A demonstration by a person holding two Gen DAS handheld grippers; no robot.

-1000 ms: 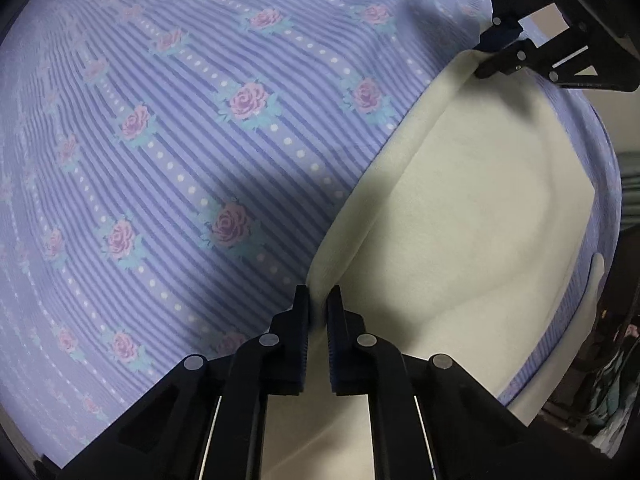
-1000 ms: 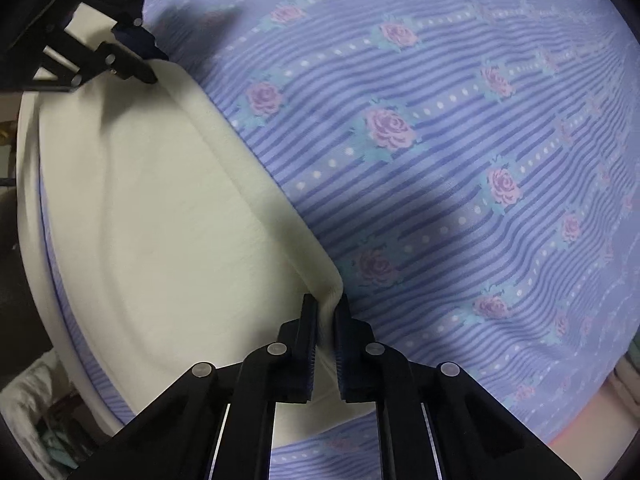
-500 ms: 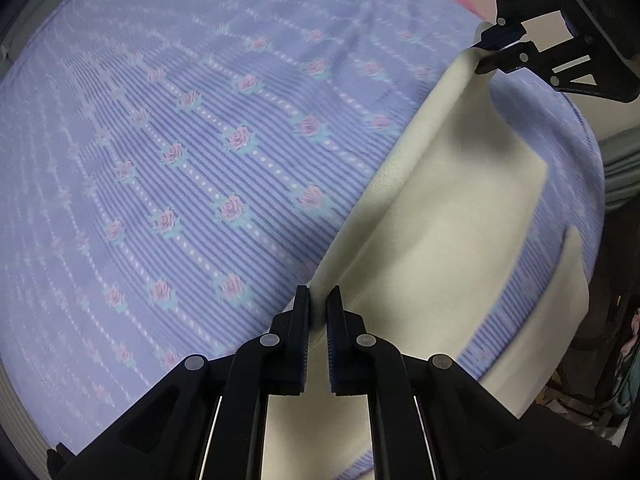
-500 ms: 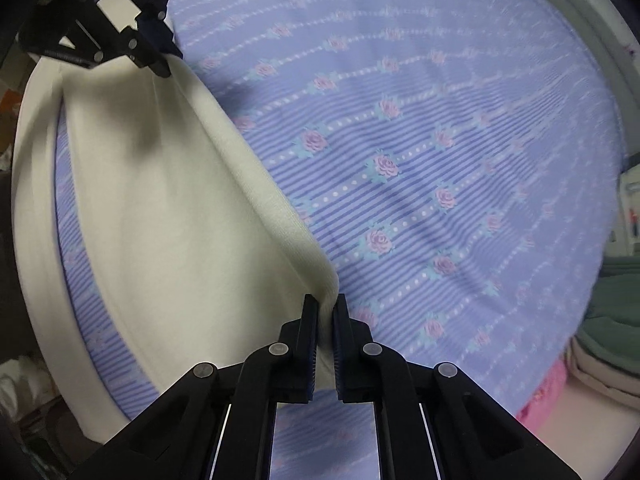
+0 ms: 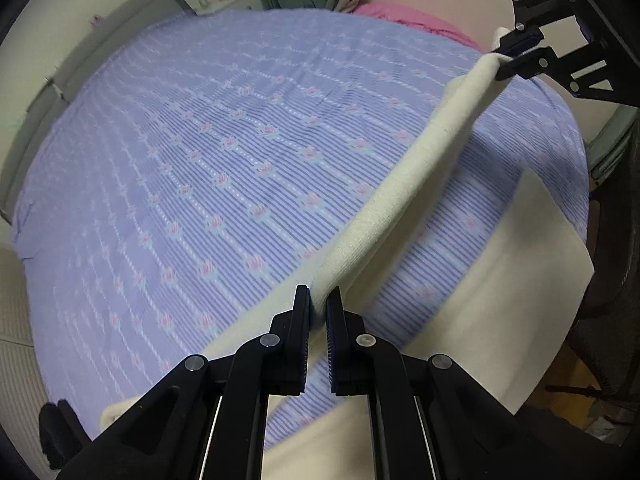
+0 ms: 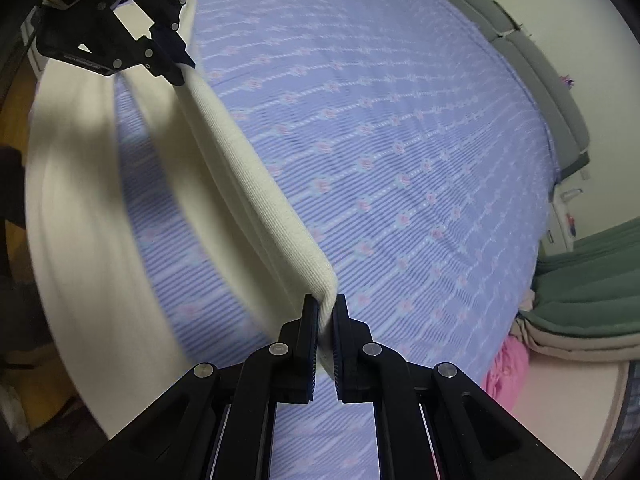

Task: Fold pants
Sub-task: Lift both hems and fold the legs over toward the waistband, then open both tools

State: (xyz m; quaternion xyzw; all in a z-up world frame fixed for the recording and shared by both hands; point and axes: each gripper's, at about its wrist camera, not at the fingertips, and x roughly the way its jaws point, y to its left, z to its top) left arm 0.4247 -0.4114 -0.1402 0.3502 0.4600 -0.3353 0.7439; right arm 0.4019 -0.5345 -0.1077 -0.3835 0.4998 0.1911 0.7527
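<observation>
Left wrist view: left gripper (image 5: 318, 306) at bottom centre, clamped on edge of cream pants (image 5: 404, 184). Pants edge stretched taut, raised off bedsheet (image 5: 200, 152), running diagonally to upper right, where right gripper (image 5: 508, 54) pinches other end. Rest of pants hangs lower right, over bed edge. Right wrist view: right gripper (image 6: 326, 312) at bottom centre, clenched on folded pants corner (image 6: 256, 184); left gripper (image 6: 180, 70) at upper left, gripping same edge. Green bedding (image 6: 592, 280) at right, pink cloth (image 6: 508, 372) below it.

Cream pants (image 5: 404, 184) — lavender striped bedsheet (image 5: 208, 128) with pink roses.
</observation>
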